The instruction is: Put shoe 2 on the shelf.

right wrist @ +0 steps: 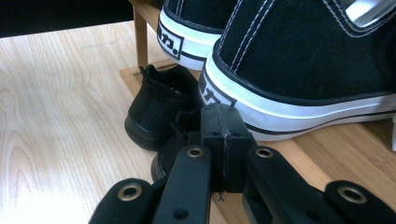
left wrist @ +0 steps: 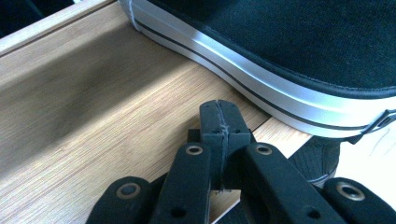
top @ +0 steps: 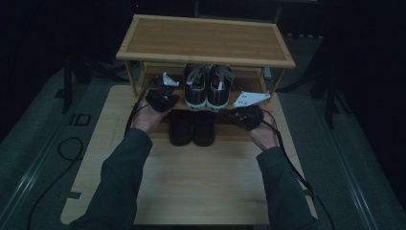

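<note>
The room is dim, and from above much is hard to read. A wooden shoe rack stands at the far end of the desk. Its top board hides the toes of the pair of black-and-white sneakers on the middle shelf, so only the heels and laces show. Under that shelf a pair of plain black shoes sits low at the rack's near edge; their fronts are lost in shadow beneath the shelf, and I cannot tell whether they rest on the rack's bottom board or on the desk itself.

The sneakers stand side by side and upright, long axis running near to far, with heels toward the person and toes toward the far side. The black shoes lie the same way, heels near.

The left tongs are at the near edge of the middle shelf, just left of the left sneaker. In the left gripper view the left tongs are clenched with nothing between them, the tips above the shelf board beside the sneaker's white sole. Whether they touch the wood cannot be made out.

The right tongs are held just right of the right sneaker. In the right gripper view they are likewise clenched on nothing, close by the white heel band, with the black shoes beyond. Contact with the sneaker cannot be judged. The shoes there are cut off by the frame's edge.
</note>
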Tool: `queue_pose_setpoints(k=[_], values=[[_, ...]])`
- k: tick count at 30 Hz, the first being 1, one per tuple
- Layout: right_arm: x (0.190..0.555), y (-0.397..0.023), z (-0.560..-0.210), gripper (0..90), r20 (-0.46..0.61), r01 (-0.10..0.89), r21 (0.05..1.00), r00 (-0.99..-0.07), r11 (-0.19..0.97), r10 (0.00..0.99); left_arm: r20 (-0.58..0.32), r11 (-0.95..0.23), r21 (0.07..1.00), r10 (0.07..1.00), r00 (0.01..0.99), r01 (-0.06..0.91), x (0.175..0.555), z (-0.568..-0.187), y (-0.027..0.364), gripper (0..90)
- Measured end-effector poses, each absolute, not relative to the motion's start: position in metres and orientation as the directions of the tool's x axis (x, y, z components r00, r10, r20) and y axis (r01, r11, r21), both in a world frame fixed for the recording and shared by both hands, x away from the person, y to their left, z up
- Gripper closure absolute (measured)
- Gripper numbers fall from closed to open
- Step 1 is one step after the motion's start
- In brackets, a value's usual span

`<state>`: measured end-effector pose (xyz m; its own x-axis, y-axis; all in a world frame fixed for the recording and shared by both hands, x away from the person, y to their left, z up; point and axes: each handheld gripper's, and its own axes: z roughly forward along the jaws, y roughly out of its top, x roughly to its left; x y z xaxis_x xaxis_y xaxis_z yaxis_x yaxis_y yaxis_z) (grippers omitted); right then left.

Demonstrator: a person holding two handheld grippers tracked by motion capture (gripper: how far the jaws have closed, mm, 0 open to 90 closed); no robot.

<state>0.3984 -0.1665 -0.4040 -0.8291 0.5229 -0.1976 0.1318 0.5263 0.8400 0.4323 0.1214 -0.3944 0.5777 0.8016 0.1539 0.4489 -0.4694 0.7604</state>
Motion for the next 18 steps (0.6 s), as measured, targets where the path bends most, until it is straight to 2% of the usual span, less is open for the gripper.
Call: queue_pose_setpoints(k=[18], values=[[0.3989, -0.1685, -0.4082, 90.0, -0.174, 0.151, 0.840, -0.834, 0.521, 0.523, 0.135, -0.460, 0.764, 0.800, 0.585, 0.452, 0.4331, -0.3944, 0.1241, 90.0]])
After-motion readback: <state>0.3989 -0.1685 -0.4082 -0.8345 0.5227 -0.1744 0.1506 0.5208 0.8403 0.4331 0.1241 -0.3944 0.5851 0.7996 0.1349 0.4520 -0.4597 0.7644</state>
